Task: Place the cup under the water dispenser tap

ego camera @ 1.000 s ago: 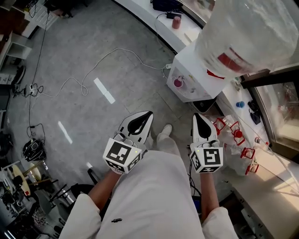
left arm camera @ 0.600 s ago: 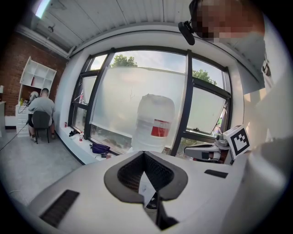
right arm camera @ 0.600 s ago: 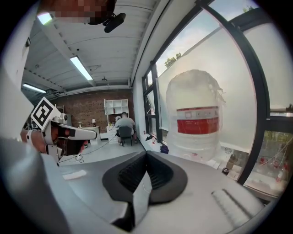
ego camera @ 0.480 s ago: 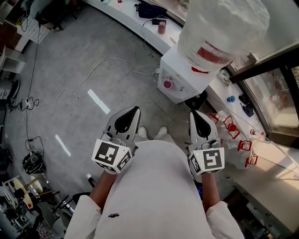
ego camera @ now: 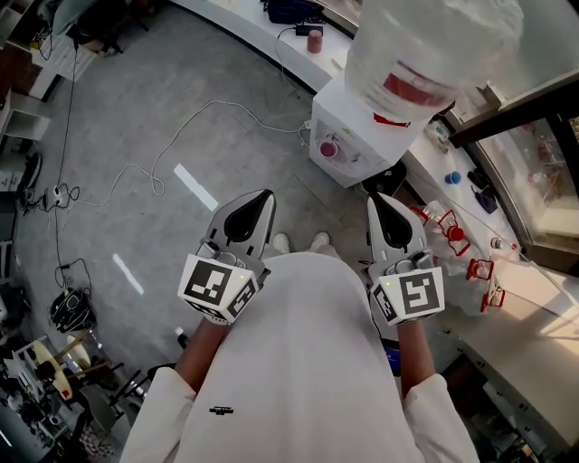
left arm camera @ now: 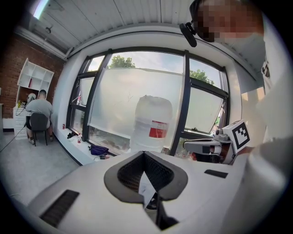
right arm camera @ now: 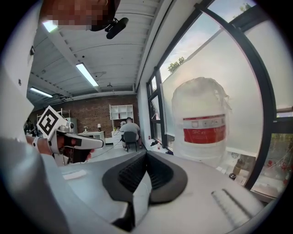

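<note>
Nearest, the person's pale clothing fills the bottom of the head view and hides the legs. Only two shoe tips (ego camera: 319, 240) show on the floor (ego camera: 136, 208).

Two grippers are held out in front of the body, each carrying one marker cube. The left gripper (ego camera: 256, 206) has its jaws clenched together with nothing between them. The right gripper (ego camera: 382, 210) is likewise pressed closed and empty. In each gripper view the gripper's own white shell fills the lower half. It blocks the lower part of the room ahead, so neither of those views shows the cup.

One grey cable (ego camera: 181, 136) loops across the floor.

Beyond the grippers stands one white water dispenser (ego camera: 357, 122). It carries one large clear bottle (ego camera: 434, 45) with a red label, cut off by the top edge of the head view. The pink cup (ego camera: 328, 148) sits at the dispenser's front face, well apart from both grippers. The tap is too small to make out, so I cannot tell whether the cup stands directly beneath it.

A second, reddish cup (ego camera: 315, 41) stands on the white surface (ego camera: 258, 23) farther back. At the right are several red-handled clips (ego camera: 452, 237), too small and jumbled to count.

Farthest, one seated person (left arm camera: 39, 112) faces away.
</note>
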### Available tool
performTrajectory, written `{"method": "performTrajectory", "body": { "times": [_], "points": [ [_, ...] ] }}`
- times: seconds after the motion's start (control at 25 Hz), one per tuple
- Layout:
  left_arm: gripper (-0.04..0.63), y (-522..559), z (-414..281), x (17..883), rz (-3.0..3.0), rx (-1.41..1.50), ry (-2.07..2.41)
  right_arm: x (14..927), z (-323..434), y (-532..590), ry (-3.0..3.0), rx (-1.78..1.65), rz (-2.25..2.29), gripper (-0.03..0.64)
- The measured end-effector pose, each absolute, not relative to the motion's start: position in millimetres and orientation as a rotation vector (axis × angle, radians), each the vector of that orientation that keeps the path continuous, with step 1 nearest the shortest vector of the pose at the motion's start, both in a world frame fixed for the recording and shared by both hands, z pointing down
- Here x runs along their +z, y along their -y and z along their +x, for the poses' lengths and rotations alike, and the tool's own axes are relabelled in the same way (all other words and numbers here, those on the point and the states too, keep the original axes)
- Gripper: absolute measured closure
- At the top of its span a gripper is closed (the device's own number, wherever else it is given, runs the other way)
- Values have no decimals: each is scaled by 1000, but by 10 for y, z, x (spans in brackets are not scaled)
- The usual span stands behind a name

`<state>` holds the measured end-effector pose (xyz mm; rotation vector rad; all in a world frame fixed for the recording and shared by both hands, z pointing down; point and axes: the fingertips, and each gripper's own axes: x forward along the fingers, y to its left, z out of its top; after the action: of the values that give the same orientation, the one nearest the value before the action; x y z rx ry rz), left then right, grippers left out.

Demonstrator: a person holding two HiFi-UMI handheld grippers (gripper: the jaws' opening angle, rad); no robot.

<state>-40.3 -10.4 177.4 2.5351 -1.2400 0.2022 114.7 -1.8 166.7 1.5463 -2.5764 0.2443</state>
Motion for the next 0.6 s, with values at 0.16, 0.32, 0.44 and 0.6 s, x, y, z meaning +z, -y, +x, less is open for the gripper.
{"method": "performTrajectory", "body": {
  "times": [0.16, 0.32, 0.44, 0.6],
  "points": [
    [595, 108, -383, 1774, 2533, 197, 1218, 1687, 1102, -22, 2577, 244, 1494, 606],
    [595, 141, -351, 1727, 2544, 193, 1185, 1663, 1063, -50, 2584, 253, 1473, 606],
    [595, 175, -288, 1692, 2561, 191, 1165, 1682, 1059, -57, 2590, 264, 1453, 606],
    [595, 173, -244, 1671, 2558, 175, 1155, 1747, 1076, -97, 2572, 280, 1466, 606]
  ]
}}
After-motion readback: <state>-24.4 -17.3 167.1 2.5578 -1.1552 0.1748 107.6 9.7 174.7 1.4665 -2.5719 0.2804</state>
